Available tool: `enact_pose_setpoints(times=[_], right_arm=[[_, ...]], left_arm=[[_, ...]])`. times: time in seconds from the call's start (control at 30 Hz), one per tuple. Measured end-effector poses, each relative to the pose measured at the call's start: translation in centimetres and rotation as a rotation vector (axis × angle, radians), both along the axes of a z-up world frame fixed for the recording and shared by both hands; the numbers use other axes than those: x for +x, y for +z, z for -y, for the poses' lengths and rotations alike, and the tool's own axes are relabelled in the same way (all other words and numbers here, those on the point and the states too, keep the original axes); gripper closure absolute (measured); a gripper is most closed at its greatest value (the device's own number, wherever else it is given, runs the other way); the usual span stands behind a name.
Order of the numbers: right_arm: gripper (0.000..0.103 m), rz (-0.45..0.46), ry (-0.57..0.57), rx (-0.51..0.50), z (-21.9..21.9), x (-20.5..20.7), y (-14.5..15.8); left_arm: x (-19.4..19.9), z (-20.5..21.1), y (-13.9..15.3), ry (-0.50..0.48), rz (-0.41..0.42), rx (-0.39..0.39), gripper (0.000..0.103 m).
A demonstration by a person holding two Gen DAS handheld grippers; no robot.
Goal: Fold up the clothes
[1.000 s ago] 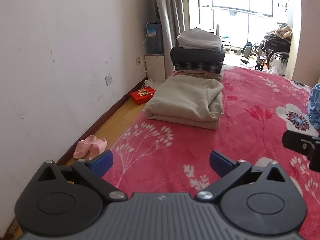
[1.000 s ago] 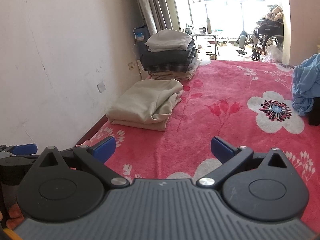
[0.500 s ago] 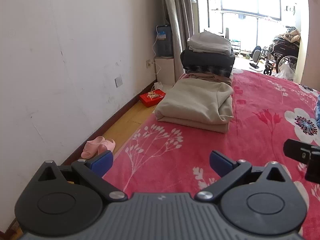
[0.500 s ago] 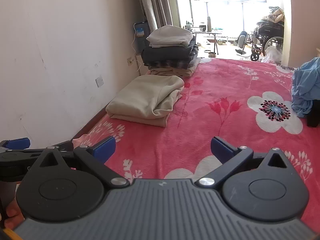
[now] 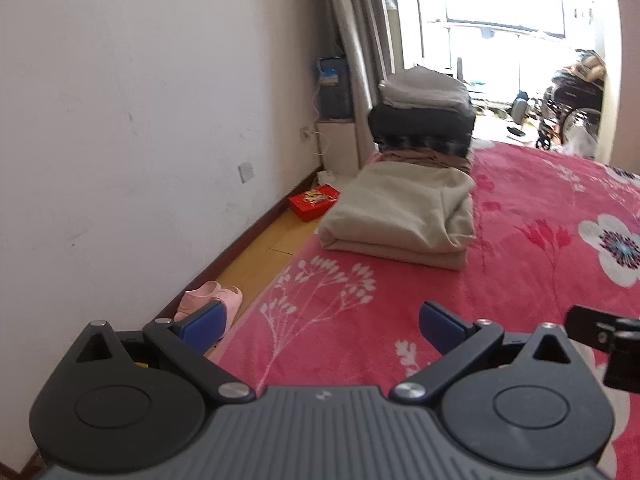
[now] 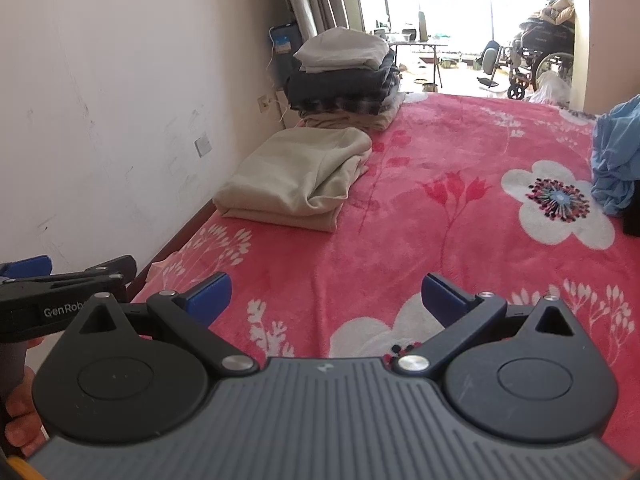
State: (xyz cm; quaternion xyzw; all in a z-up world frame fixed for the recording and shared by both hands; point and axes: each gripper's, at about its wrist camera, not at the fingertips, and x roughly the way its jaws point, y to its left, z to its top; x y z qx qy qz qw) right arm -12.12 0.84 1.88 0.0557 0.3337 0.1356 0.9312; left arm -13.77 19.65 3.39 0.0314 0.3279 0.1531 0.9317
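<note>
The folded beige garment [image 6: 296, 178] lies left of centre in the right wrist view, squared up near the left edge of the red floral blanket [image 6: 440, 240], with a taller stack of folded clothes [image 6: 344, 76] just behind it toward the top of the frame. In the left wrist view the same beige garment sits just right of centre, its long axis running away from you up the frame. The crumpled blue garment [image 6: 616, 160] is bunched at the right edge of the right wrist view, on the far right side of the blanket. Your left gripper [image 5: 322, 326] is spread wide with nothing between its blue pads, and your right gripper [image 6: 326, 294] is likewise released and empty; both hover above bare blanket. The relation that matters: the blue garment lies ahead and to the right of the right gripper, well apart from it, and the left view does not show it at all, so your right hand looks the nearer one. Whether the blue one is next to be folded, the views cannot settle.
</note>
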Motion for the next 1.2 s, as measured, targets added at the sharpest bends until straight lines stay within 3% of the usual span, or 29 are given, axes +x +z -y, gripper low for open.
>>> enact_pose_setpoints(times=[0.23, 0.43, 0.87, 1.2], right_arm=[[0.001, 0.016, -0.019, -0.075, -0.9, 0.0, -0.1], [0.001, 0.008, -0.055, -0.082, -1.4, 0.7, 0.1], [0.001, 0.015, -0.067, -0.142, -2.6, 0.8, 0.4], [0.001, 0.016, -0.067, -0.162, -3.1, 0.8, 0.3]], left_arm=[[0.0, 0.2, -0.2, 0.017, -0.004, 0.032, 0.0], [0.2, 0.4, -0.2, 0.031, -0.01, 0.061, 0.0], [0.2, -0.9, -0.3, 0.072, -0.03, -0.055, 0.0], [0.2, -1.2, -0.3, 0.085, -0.021, -0.065, 0.0]])
